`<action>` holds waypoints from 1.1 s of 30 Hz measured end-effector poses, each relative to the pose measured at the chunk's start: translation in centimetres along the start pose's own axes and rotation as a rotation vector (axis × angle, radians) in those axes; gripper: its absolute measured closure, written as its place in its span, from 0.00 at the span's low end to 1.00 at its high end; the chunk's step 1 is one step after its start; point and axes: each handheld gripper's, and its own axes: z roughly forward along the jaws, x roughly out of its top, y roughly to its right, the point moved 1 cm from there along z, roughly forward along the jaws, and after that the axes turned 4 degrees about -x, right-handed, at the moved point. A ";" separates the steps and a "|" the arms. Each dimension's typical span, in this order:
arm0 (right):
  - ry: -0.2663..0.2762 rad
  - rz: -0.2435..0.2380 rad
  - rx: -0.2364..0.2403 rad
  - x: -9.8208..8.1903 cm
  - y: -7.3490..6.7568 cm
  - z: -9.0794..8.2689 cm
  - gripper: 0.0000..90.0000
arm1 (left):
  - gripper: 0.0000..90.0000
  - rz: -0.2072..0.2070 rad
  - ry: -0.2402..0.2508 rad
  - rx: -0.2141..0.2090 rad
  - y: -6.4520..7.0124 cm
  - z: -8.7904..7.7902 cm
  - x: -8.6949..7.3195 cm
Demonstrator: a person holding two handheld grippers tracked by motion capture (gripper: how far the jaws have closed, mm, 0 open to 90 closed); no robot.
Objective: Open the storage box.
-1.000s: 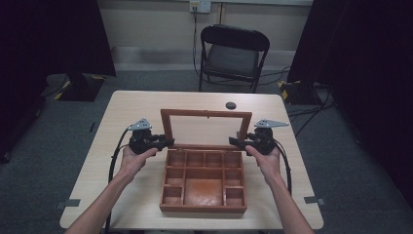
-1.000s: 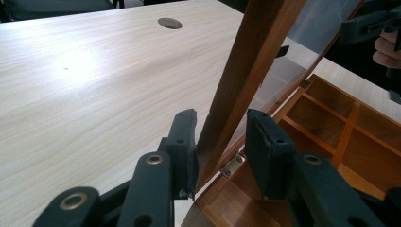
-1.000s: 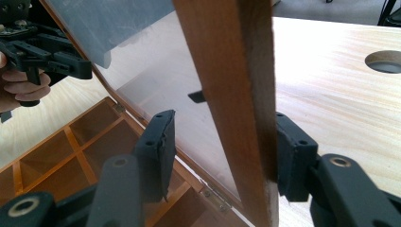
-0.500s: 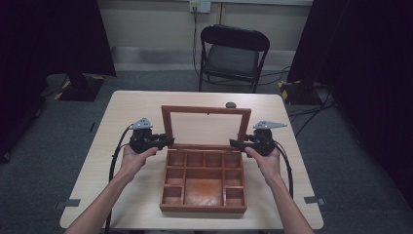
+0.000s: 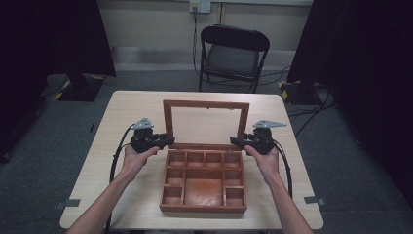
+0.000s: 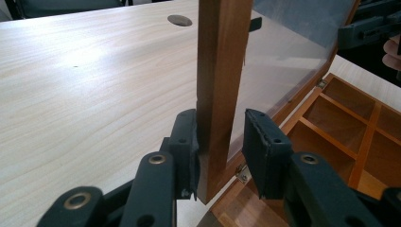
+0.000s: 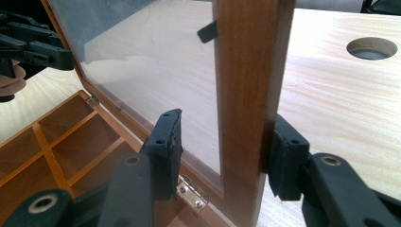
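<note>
The glass-paned lid of the wooden box, which lies at the middle of the desk toward its near edge, is now raised further than a second ago and stands close to upright on its hinges. The left hand-held gripper is set around the lid's left stile with one jaw touching and the other just apart, and the right hand-held gripper likewise straddles the right stile. Since the compartments are laid bare, the opening is judged nearly done.
</note>
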 end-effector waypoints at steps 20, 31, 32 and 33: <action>0.009 0.015 -0.033 -0.1 0.4 1.2 0.56 | 0.75 -0.034 -0.009 -0.022 -1.0 0.5 -0.3; -0.003 0.031 -0.039 -0.3 0.7 1.6 0.54 | 0.74 -0.056 -0.003 -0.020 -1.3 1.0 -0.5; -0.004 0.033 -0.038 -0.3 0.7 1.6 0.53 | 0.74 -0.054 -0.004 -0.019 -1.3 1.0 -0.5; -0.004 0.033 -0.038 -0.3 0.7 1.6 0.53 | 0.74 -0.054 -0.004 -0.019 -1.3 1.0 -0.5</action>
